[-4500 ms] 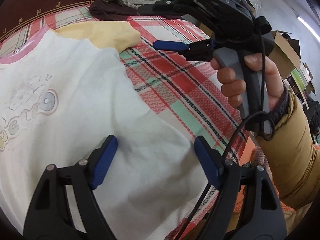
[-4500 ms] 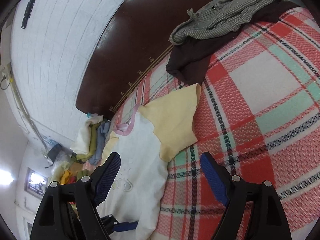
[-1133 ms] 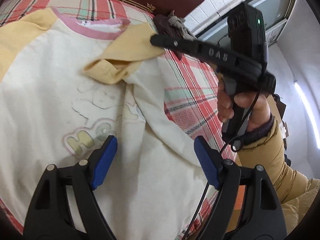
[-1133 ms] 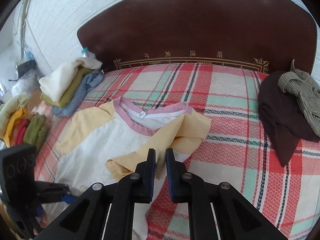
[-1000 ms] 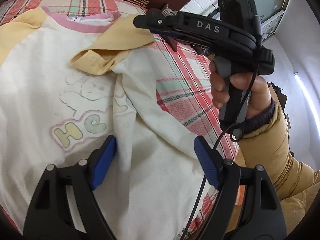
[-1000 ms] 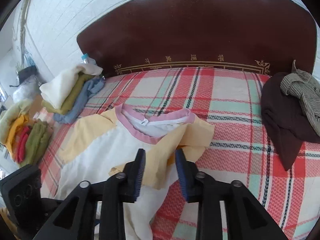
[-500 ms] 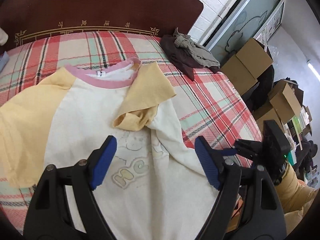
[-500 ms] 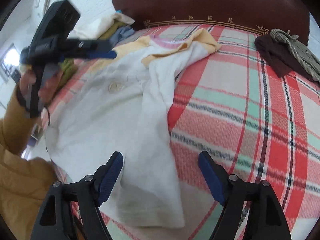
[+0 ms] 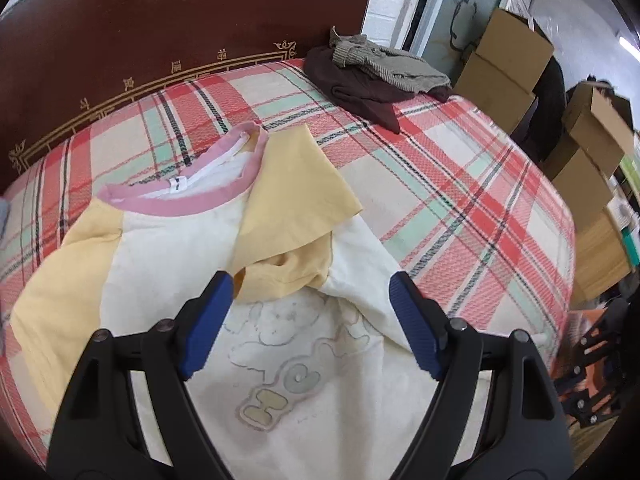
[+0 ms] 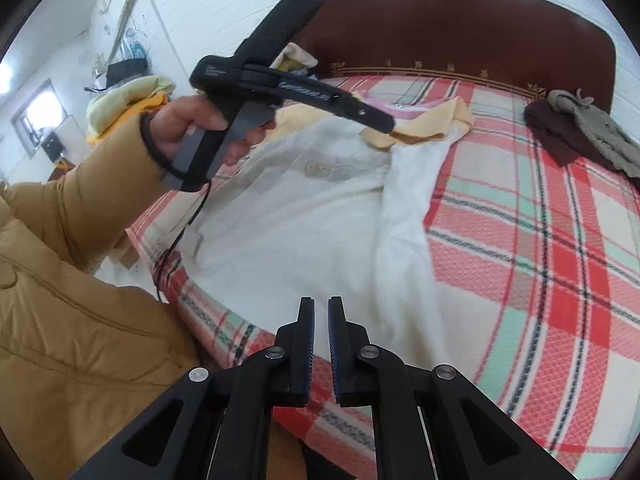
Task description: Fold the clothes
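A cream T-shirt (image 9: 168,264) with yellow sleeves and a pink collar lies face up on the plaid bed; it also shows in the right wrist view (image 10: 320,216). Its right sleeve (image 9: 296,216) is folded inward over the chest. My left gripper (image 9: 308,320) is open and empty, held above the shirt's printed front; its body also shows in the right wrist view (image 10: 390,124). My right gripper (image 10: 321,320) has its jaws nearly together with a thin gap, over the shirt's hem near the bed's front edge. Nothing shows between them.
A brown garment with a grey knit top (image 9: 372,68) lies at the bed's far right corner. The dark wooden headboard (image 9: 160,28) runs along the back. Cardboard boxes (image 9: 512,68) stand right of the bed. Piled clothes (image 10: 128,96) sit at the left.
My right gripper has closed from wide open to nearly shut and dropped to the shirt's hem. My left gripper has stayed open, high over the shirt.
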The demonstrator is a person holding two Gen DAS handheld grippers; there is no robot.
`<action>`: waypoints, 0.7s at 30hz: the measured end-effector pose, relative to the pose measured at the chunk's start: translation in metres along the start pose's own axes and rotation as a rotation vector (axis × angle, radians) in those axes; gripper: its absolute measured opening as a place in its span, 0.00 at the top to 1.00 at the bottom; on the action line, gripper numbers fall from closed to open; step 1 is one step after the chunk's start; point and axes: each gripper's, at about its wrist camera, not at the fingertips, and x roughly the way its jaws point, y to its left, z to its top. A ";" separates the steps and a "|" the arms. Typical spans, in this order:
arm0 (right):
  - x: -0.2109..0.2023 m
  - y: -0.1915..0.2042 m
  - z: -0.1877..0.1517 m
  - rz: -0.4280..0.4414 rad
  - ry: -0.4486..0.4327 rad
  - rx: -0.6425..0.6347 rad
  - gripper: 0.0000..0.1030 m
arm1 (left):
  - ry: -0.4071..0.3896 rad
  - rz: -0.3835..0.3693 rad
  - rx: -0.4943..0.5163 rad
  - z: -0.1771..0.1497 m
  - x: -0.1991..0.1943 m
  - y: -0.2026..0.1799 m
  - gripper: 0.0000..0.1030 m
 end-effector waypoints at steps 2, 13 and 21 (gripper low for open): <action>0.000 -0.004 -0.003 -0.002 -0.017 0.035 0.91 | 0.008 0.050 0.071 0.002 0.007 -0.008 0.21; -0.008 -0.060 -0.028 -0.053 -0.113 0.298 0.34 | 0.020 0.185 0.285 0.033 0.058 -0.029 0.46; 0.003 -0.007 -0.010 -0.015 -0.086 0.094 0.94 | 0.019 0.155 0.012 0.055 0.064 0.031 0.71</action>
